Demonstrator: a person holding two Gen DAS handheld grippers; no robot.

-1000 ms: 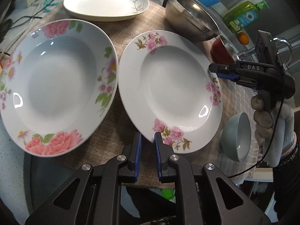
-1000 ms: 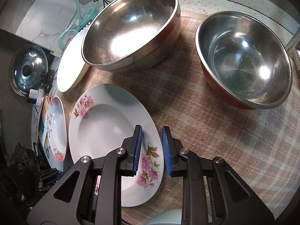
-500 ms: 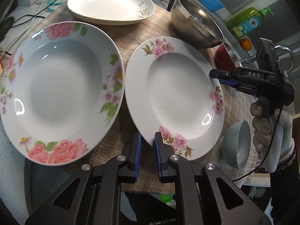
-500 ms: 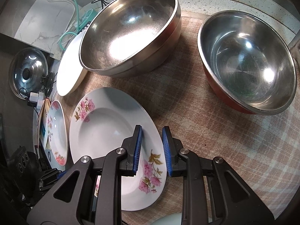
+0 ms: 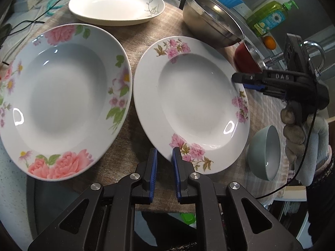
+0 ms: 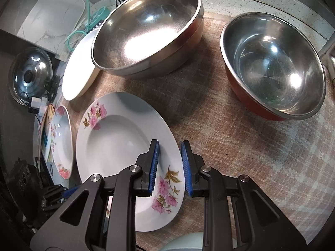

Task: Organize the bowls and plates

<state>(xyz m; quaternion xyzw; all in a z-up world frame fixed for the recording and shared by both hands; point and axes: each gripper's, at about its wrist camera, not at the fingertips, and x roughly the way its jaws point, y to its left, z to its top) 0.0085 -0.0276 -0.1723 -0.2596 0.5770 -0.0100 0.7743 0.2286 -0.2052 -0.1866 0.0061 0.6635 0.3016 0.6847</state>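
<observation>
On the checked cloth (image 6: pixel 240 146) in front of you, the biggest thing is the rose plate (image 5: pixel 60 100), lying flat at the left. Just beside it on the right, rims near but apart, lies the pink-flower plate (image 5: pixel 192 104). Beyond those two sits a plain white plate (image 5: pixel 115 2) with a small grey sprig. Behind the pink-flower plate stands the large steel bowl (image 6: pixel 146 31), and to its right, apart from it, the red-sided steel bowl (image 6: pixel 274 64). A small grey-green bowl (image 5: pixel 266 152) stands near the pink-flower plate's right edge.

Your left gripper (image 5: pixel 164 165) sits at the near rim of the pink-flower plate; its fingers are spread a little, with the rim edge lying by the gap and nothing pinched. Your right gripper (image 6: pixel 169 165) is spread too, straddling the same plate's right rim, one finger over the plate's well and the other over the cloth; you cannot tell whether either pad touches the rim.
</observation>
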